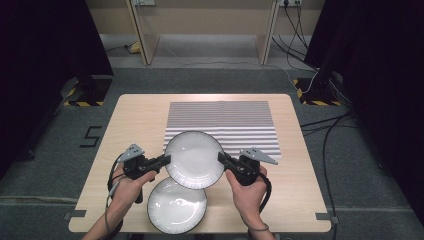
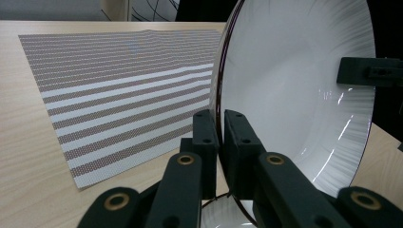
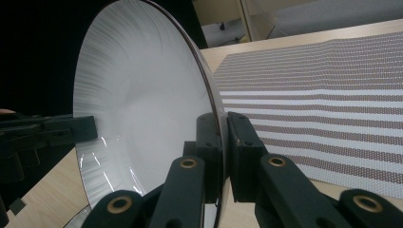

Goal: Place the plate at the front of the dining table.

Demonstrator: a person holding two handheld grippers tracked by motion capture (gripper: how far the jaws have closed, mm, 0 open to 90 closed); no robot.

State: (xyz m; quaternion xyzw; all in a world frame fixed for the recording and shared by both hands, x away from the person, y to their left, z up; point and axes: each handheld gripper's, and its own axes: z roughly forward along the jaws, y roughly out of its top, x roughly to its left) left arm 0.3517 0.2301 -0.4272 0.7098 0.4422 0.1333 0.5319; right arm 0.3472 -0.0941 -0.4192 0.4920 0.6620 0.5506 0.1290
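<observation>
While both claws pinch its rim from opposite sides, the upper plate (image 1: 194,159) hangs above the table (image 1: 135,120) — the left claw (image 1: 166,160) clamped on its left edge, the right claw (image 1: 220,158) on its right edge. The plate overlaps the near edge of the striped mat (image 1: 222,120) and the far rim of a second plate (image 1: 176,206) — that one lies flat on the table at its near edge.

Black left gripper (image 1: 166,160) and right gripper (image 1: 220,157) — brass-ringed pivots, grey three-cornered top plates, black trailing cables
</observation>
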